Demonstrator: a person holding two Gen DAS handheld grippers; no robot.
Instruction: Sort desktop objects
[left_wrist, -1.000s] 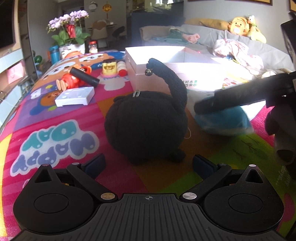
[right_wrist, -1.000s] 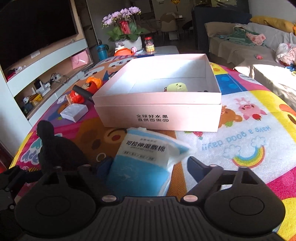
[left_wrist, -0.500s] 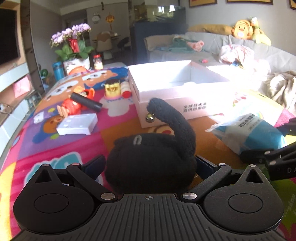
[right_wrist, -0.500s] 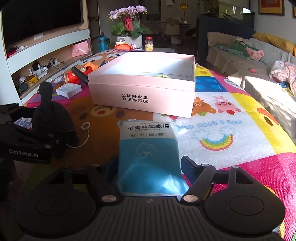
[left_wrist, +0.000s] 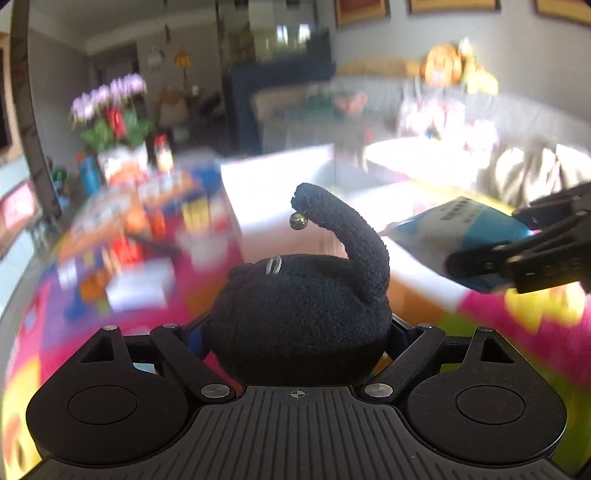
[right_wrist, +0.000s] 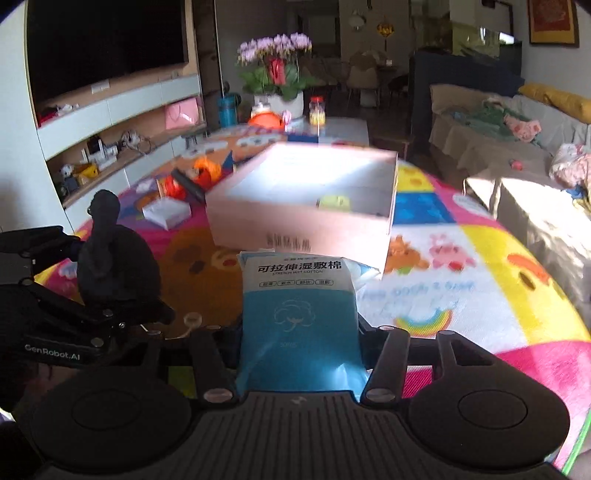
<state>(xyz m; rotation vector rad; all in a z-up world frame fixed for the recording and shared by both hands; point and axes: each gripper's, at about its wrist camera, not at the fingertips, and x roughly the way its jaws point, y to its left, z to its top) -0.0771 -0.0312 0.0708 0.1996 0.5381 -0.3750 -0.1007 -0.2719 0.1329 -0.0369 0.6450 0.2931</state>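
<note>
My left gripper is shut on a black plush toy with a curved tail and a small bell, held above the colourful mat. My right gripper is shut on a blue and white pack of wet cotton pads, also lifted. The pack and the right gripper show at the right of the left wrist view. The plush and the left gripper show at the left of the right wrist view. The open pink box stands ahead with a small green object inside.
Left of the box on the mat lie a small white box, a black cylinder and orange and red toys. A flower pot stands at the far end. A sofa is to the right, shelves to the left.
Both grippers have lifted their objects off the mat and moved toward the pink box. The left wrist view is now motion-blurred.
</note>
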